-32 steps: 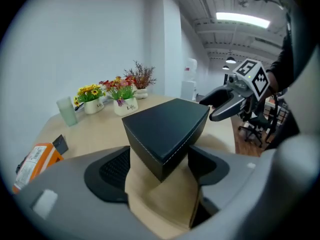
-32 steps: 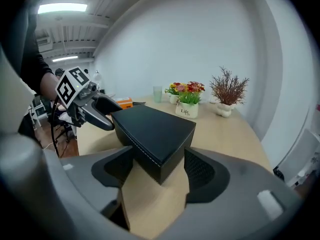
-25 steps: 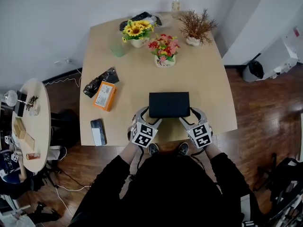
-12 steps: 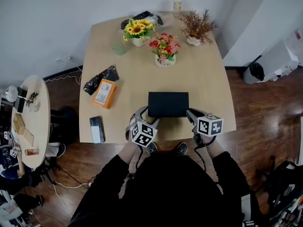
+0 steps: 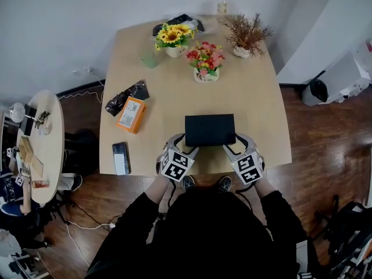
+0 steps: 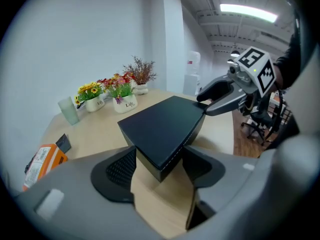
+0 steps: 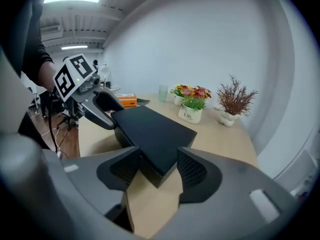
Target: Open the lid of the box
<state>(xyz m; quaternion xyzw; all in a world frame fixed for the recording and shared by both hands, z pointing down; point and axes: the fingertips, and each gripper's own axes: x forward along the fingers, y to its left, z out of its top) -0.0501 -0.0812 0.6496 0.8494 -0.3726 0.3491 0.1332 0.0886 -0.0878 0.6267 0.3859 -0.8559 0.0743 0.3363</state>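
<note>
A flat black box (image 5: 209, 129) lies shut near the front edge of the wooden table (image 5: 256, 97). My left gripper (image 5: 186, 144) is at its near left corner. In the left gripper view that corner of the box (image 6: 162, 129) sits between the jaws of the left gripper (image 6: 159, 164), which are closing around it. My right gripper (image 5: 235, 143) is at the near right corner. In the right gripper view the box (image 7: 152, 134) has that corner between the jaws of the right gripper (image 7: 157, 169), which are opening. The lid is down.
An orange carton (image 5: 130, 115), a black bag (image 5: 125, 97) and a dark phone-like slab (image 5: 121, 157) lie at the table's left. Two flower pots (image 5: 204, 63), a dried plant (image 5: 247, 36) and a green cup (image 5: 149, 60) stand at the back. A round side table (image 5: 40, 150) is further left.
The right gripper, lifted and turned away from the box half a second ago, is back down at the near right corner. The left gripper has stayed at its corner.
</note>
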